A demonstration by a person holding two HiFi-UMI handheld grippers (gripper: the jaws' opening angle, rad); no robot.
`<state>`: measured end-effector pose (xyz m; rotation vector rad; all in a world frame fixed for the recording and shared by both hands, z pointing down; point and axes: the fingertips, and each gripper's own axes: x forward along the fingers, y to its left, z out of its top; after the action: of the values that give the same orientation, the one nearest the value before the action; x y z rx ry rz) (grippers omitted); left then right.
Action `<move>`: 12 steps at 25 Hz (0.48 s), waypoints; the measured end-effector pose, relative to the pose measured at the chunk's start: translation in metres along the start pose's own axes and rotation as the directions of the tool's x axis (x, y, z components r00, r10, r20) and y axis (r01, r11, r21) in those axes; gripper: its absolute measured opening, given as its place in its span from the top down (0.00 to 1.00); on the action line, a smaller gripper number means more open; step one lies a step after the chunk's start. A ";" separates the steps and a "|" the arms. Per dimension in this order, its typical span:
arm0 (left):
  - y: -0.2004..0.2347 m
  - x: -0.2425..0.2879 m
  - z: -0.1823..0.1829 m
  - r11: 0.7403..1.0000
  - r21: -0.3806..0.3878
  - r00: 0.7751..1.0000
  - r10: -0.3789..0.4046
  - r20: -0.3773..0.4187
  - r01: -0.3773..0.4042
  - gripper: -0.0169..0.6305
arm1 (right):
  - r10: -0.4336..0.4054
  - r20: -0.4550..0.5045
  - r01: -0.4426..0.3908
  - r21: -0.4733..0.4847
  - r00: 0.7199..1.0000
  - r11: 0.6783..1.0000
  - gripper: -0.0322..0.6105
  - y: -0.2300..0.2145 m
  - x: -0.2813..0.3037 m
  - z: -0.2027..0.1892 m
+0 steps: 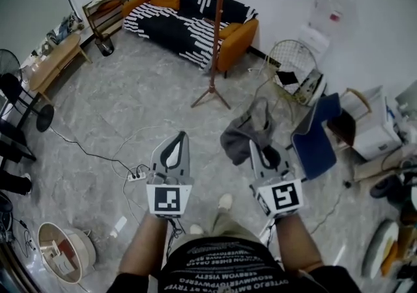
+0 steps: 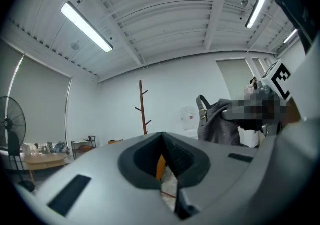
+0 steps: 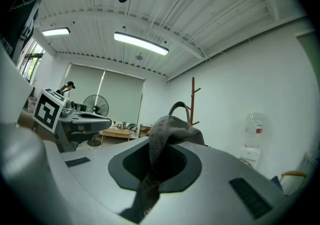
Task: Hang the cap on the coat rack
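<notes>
The wooden coat rack [image 1: 218,31] stands on the marble floor in front of the sofa, some way ahead of both grippers. It shows far off in the left gripper view [image 2: 143,109] and behind the cap in the right gripper view [image 3: 192,101]. The grey cap [image 1: 246,132] hangs from my right gripper [image 1: 255,145], whose jaws are shut on its fabric [image 3: 170,131], the strap loop standing up above them. My left gripper [image 1: 181,137] is held level beside it to the left, its jaws together with nothing between them [image 2: 162,136]. The cap [image 2: 220,121] shows at the right of the left gripper view.
An orange and striped sofa [image 1: 189,21] lies behind the rack. A wire chair [image 1: 290,64], a water dispenser [image 1: 322,21] and a blue chair [image 1: 316,139] crowd the right. A power strip [image 1: 137,174] with cables lies on the floor at left; a low wooden table [image 1: 55,60] is far left.
</notes>
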<state>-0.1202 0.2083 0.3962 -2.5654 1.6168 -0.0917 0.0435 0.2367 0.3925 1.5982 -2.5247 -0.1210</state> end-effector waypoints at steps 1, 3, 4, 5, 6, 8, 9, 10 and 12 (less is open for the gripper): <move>0.000 0.008 -0.001 1.000 0.001 1.000 0.001 -0.006 -0.001 0.97 | 0.000 -0.008 0.000 0.002 1.000 1.000 0.93 -0.007 0.005 -0.002; 0.001 0.025 -0.002 1.000 0.002 1.000 0.001 -0.017 -0.001 0.97 | 0.001 -0.023 -0.001 0.002 1.000 1.000 0.93 -0.022 0.016 -0.005; 0.002 0.033 -0.003 1.000 -0.002 1.000 0.002 -0.023 -0.002 0.98 | 0.002 -0.027 -0.002 0.004 1.000 1.000 0.93 -0.029 0.022 -0.007; 0.002 0.042 -0.004 1.000 -0.007 1.000 0.005 -0.029 -0.005 0.97 | 0.003 -0.032 -0.003 0.006 0.999 1.000 0.93 -0.036 0.028 -0.009; 0.003 0.049 -0.005 1.000 -0.008 0.999 0.008 -0.034 -0.008 0.97 | 0.006 -0.037 -0.006 0.007 0.999 1.000 0.93 -0.042 0.033 -0.011; 0.005 0.063 -0.006 1.000 -0.011 0.999 0.014 -0.039 -0.015 0.98 | 0.014 -0.047 -0.014 0.008 0.999 1.000 0.93 -0.051 0.044 -0.014; 0.006 0.070 -0.006 1.000 -0.014 0.999 0.018 -0.038 -0.019 0.98 | 0.019 -0.047 -0.019 0.008 0.999 1.000 0.93 -0.056 0.050 -0.015; 0.007 0.077 -0.006 1.000 -0.019 0.999 0.023 -0.037 -0.023 0.97 | 0.026 -0.045 -0.025 0.008 0.999 1.000 0.93 -0.060 0.055 -0.014; 0.008 0.091 -0.008 0.999 -0.031 0.999 0.033 -0.041 -0.035 0.98 | 0.040 -0.045 -0.040 0.006 0.998 0.999 0.93 -0.068 0.063 -0.013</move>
<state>-0.0887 0.1219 0.4028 -2.5750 1.6890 -0.1170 0.0796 0.1511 0.4004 1.5340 -2.5230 -0.0726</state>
